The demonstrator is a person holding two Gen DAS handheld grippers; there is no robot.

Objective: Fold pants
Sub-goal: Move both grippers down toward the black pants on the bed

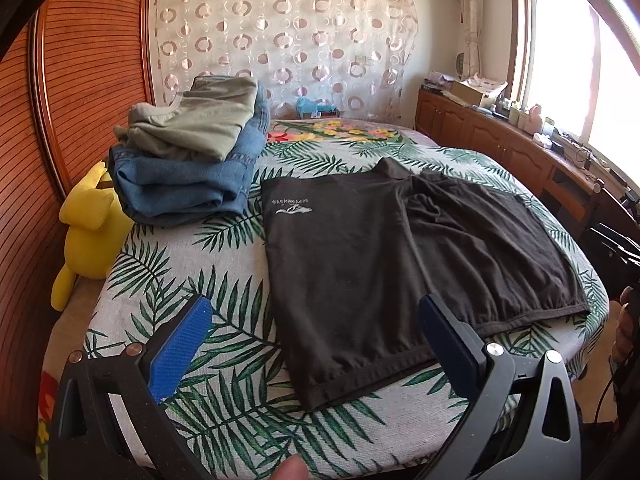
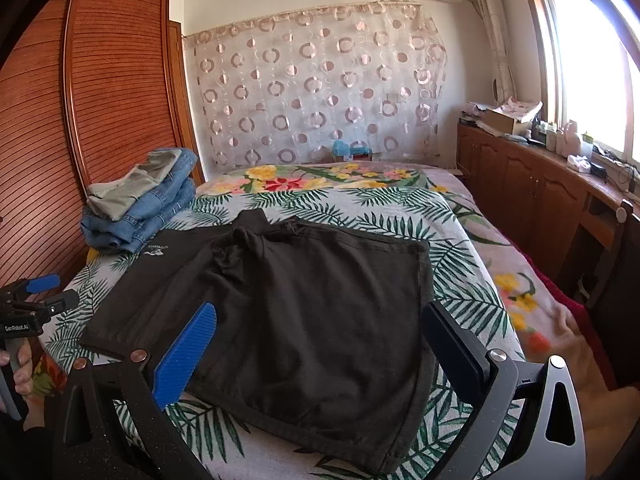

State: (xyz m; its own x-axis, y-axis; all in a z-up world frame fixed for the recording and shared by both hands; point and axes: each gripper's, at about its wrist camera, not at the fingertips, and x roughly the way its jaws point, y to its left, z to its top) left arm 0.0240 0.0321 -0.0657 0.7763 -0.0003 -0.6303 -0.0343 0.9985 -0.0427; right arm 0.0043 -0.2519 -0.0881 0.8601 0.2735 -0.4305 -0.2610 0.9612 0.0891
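Both tongs hang released above the near edge of the bed: our left tongs [image 1: 316, 322] and our right tongs [image 2: 320, 330] each stand spread wide with nothing between the blue ribbed pads. The black knit pants with a small white logo [image 1: 360, 248] lie flat on the palm-leaf printed bedspread [image 1: 192, 264], one half already laid over the other, waistband toward us, the logo corner toward the stack.

We judge the next fold to be at risk. The cloth is soft and layered, so a pinch taken at the hem may catch only the top layer and drag the fold askew; the near edge also sits close to the bed's edge, where a pull could slide the pants off.

Beside the pants, toward the slatted wooden wardrobe [image 1: 80, 92], a stack of folded blue jeans topped by grey-green trousers [image 1: 192, 160] lies near but apart from them. A yellow plush toy [image 1: 90, 236] sits between that stack and the wardrobe. Nothing lies on the pants themselves.
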